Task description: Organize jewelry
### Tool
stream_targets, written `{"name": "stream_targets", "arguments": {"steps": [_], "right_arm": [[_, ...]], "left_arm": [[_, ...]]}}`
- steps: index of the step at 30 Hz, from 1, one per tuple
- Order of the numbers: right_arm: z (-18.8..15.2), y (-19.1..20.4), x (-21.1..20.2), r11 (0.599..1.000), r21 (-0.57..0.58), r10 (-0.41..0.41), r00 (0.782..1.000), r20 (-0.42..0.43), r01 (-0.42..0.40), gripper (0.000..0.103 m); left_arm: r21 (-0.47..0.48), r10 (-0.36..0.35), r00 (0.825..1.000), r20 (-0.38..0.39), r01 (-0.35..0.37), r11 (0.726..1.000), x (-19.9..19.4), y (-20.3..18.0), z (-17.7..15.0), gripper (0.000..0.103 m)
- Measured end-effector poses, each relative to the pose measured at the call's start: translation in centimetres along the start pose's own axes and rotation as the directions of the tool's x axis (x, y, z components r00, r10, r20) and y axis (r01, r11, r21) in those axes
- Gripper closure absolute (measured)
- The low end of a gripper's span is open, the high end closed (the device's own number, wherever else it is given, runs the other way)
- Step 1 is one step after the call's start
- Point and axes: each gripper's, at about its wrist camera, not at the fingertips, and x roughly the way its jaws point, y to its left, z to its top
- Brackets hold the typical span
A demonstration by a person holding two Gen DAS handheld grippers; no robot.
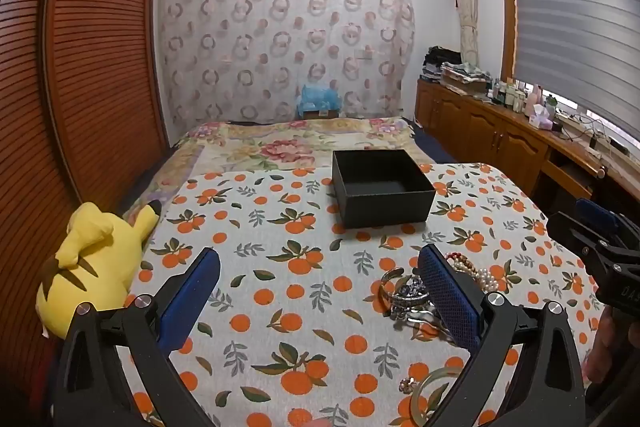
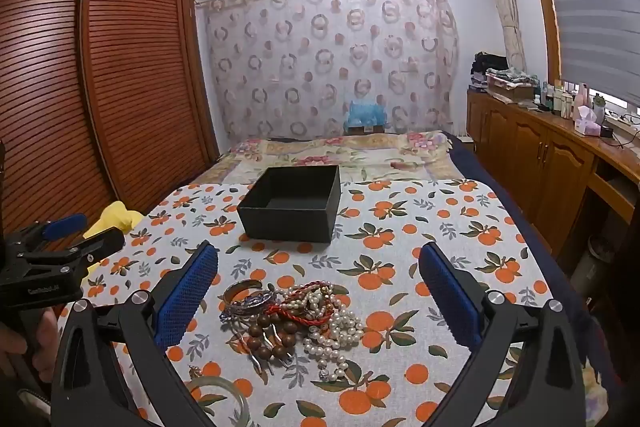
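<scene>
A heap of jewelry [image 2: 296,319] lies on the orange-print cloth [image 2: 400,227]: pearl strands, brown wooden beads, a red cord, silver bangles. It lies between my right gripper's [image 2: 318,267] open blue fingers, a little below them. An open, empty black box [image 2: 292,205] stands beyond the heap. In the left wrist view the box [image 1: 380,187] is ahead, right of centre, and the jewelry [image 1: 416,295] lies by the right finger of my open, empty left gripper [image 1: 320,267]. A pale green bangle [image 2: 218,397] lies near the front edge; it also shows in the left wrist view [image 1: 434,393].
A yellow plush toy [image 1: 92,259] lies off the cloth's left edge. A floral bedspread [image 2: 340,151] stretches behind the box. A slatted wooden wardrobe [image 1: 80,67] stands left, a wooden cabinet [image 2: 540,163] with bottles right.
</scene>
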Motion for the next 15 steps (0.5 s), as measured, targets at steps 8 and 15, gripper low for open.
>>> {"name": "stream_targets", "arguments": {"steps": [8,15], "right_arm": [[0.03,-0.04,0.0,1.0,0.0,-0.001,1.0,-0.001,0.001,0.002],[0.09,0.05,-0.13,1.0,0.0,0.0,1.0,0.001,0.0,0.002]], "left_arm": [[0.002,0.002,1.0,0.004,-0.002,1.0,-0.02,-0.03,-0.01,0.007],[-0.001,-0.003,1.0,0.01,0.003,1.0,-0.22,0.19,0.14,0.007]]}}
